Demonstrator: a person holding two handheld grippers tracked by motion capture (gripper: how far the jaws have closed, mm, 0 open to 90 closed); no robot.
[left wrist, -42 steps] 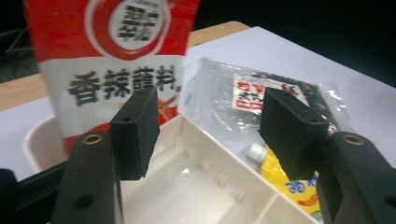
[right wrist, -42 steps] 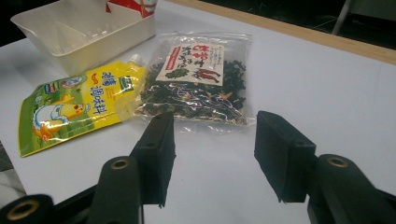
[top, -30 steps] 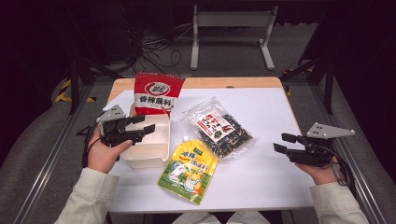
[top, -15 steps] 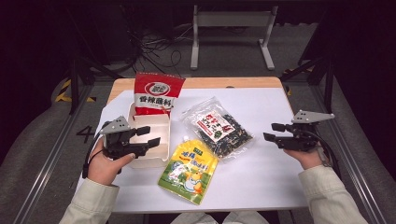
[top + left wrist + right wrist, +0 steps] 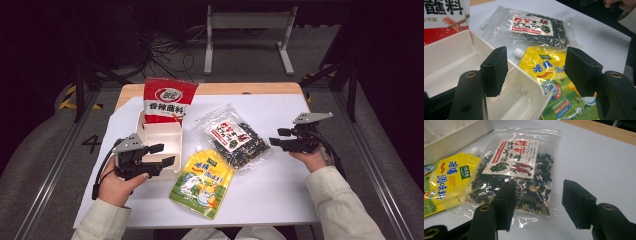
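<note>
My left gripper [image 5: 164, 154] is open at the near right corner of an empty white bin [image 5: 159, 136]. In the left gripper view its jaws [image 5: 536, 65] straddle the bin's wall [image 5: 524, 82], one jaw over the bin and the other over a yellow spout pouch [image 5: 546, 75]. The pouch [image 5: 202, 180] lies flat right of the bin. A clear bag of dark dried flakes [image 5: 235, 137] lies mid-table. My right gripper [image 5: 276, 137] is open just right of the clear bag, and its own view shows it [image 5: 539, 195] above the near edge of the bag [image 5: 516, 162].
A red snack packet [image 5: 167, 102] leans on the bin's far end. The white table sheet [image 5: 280, 190] is bare at the right and front. A wooden table edge [image 5: 225, 88] runs along the back. Floor cables and a metal stand lie beyond.
My left gripper has drawn back along the bin toward its near corner. My right gripper has moved left and away from the person, up to the clear bag. Both stay open.
</note>
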